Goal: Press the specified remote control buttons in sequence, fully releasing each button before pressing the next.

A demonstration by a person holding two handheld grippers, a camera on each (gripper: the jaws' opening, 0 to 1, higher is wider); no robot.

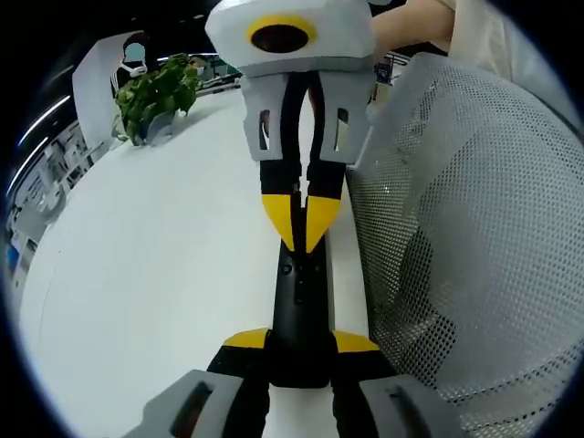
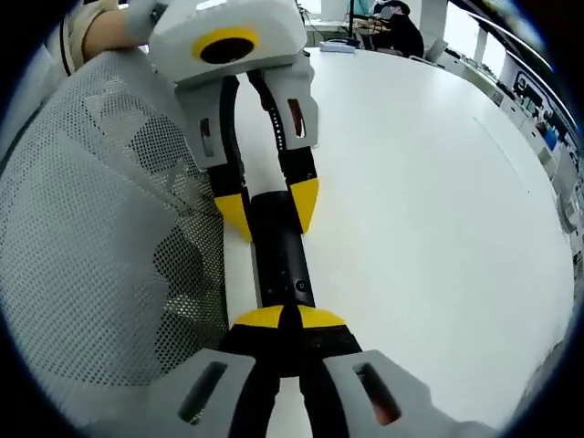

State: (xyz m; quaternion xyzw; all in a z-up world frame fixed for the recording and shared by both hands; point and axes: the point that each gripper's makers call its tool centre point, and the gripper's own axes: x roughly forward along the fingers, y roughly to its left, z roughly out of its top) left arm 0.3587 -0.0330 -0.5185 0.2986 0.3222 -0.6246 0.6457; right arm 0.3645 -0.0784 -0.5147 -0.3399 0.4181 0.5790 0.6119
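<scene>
On my left the left gripper [image 1: 299, 342] clamps the near end of the black remote [image 1: 299, 301], which lies lengthwise on the white table [image 1: 155, 274] straight toward the right gripper [image 2: 285, 318], whose closed tips sit on its far end.

right gripper [image 2: 283, 316] tips closed on black remote [image 2: 279, 245]; left gripper [image 2: 266, 210] clamps its far end

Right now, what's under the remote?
The black remote control lies on the white table, held at one end by the left gripper. The right gripper's closed tips press on top. The underside is hidden.
</scene>
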